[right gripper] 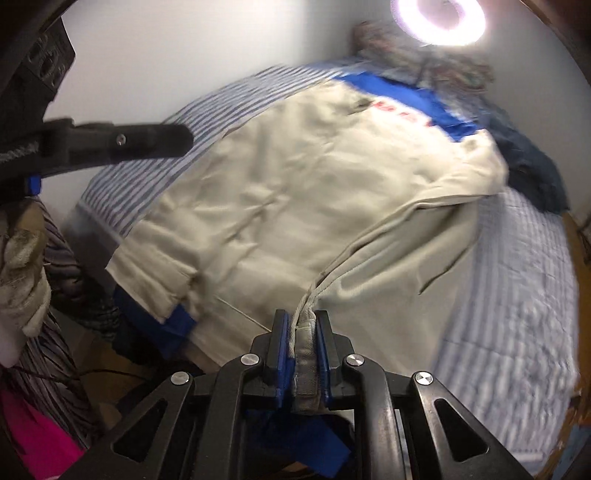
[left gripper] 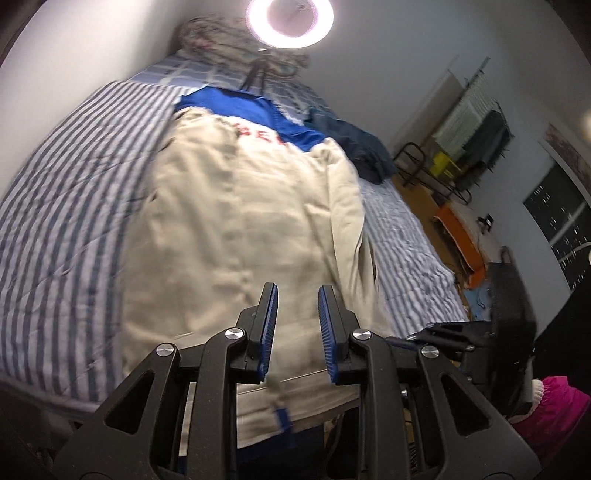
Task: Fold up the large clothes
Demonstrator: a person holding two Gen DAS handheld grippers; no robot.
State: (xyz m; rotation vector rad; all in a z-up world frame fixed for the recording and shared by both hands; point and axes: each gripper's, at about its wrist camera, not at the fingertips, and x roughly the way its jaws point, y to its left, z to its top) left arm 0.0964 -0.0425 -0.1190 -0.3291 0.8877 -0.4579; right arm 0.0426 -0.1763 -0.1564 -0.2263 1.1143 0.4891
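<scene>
The right gripper (right gripper: 300, 323) sits nearest its lens, pressed together on a thick seamed edge of the cream jacket (right gripper: 295, 192), apparently a cuff or hem corner; motion blur prevents a firm identification. From the pinch point the held strip runs up and to the right, forming a raised fold line across the garment.

The jacket lies spread on the striped bedsheet (right gripper: 517, 295), with its long axis running away from both tools toward the blue yoke (right gripper: 399, 88) at the far end. The near hem hangs at the bed edge, directly ahead of and below both grippers.

The left gripper (left gripper: 297, 291) is spread, with nothing between its blue pads (left gripper: 272, 314). It hovers above the near hem, roughly at the garment's centre line. The right gripper is the only tool engaged with the fabric, so it is the nearer and controlling arm for the coming fold. That fold probably carries the held edge across the body toward the left side.

View differences:
- The right wrist view shows the pinch, the raised sleeve ridge and the left tool in profile at upper left.
- The left wrist view shows the garment's full length, the red lettering (left gripper: 258, 134), a dark garment (left gripper: 354, 144) at the far right of the bed, and the ring light (left gripper: 290, 18).
</scene>
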